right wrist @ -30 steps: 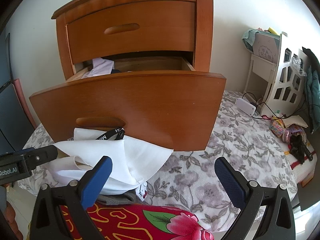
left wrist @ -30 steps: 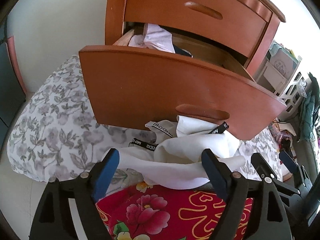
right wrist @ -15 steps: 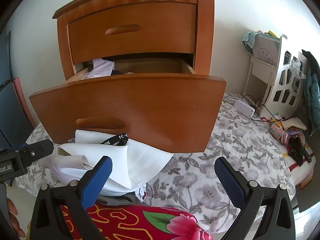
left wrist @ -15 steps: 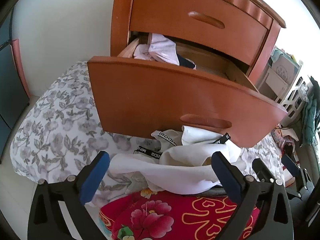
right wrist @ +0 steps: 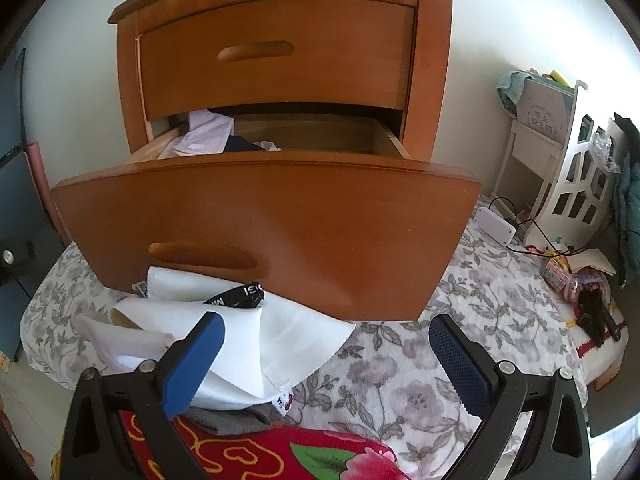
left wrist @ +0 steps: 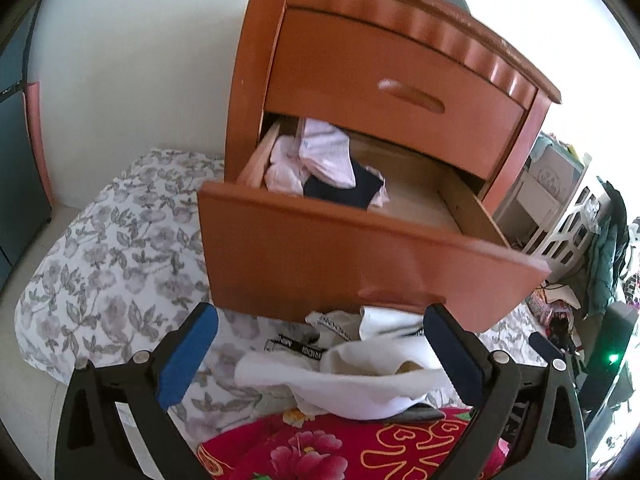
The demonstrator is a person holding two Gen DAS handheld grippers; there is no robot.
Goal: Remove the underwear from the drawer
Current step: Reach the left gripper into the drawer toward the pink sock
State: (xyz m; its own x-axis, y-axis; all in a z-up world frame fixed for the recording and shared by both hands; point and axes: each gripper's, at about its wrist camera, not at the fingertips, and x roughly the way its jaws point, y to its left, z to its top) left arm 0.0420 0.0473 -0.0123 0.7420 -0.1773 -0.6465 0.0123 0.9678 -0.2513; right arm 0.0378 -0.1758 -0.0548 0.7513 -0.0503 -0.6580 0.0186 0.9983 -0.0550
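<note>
Both tongs, left (left wrist: pixel 320 354) and right (right wrist: pixel 326 354), gape wide below the open drawer's (left wrist: pixel 360 256) front edge.

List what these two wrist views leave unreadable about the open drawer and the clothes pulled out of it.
- Open drawer, right wrist view: its tall front hides most of the floor; only the clothes left inside peek over.
- Left wrist view: the nightstand's overhang shades the drawer's back.
- White underwear pile: waistband lettering folded and motion-blurred, unreadable.
- Grey garment beneath the pile: mostly covered.
</note>
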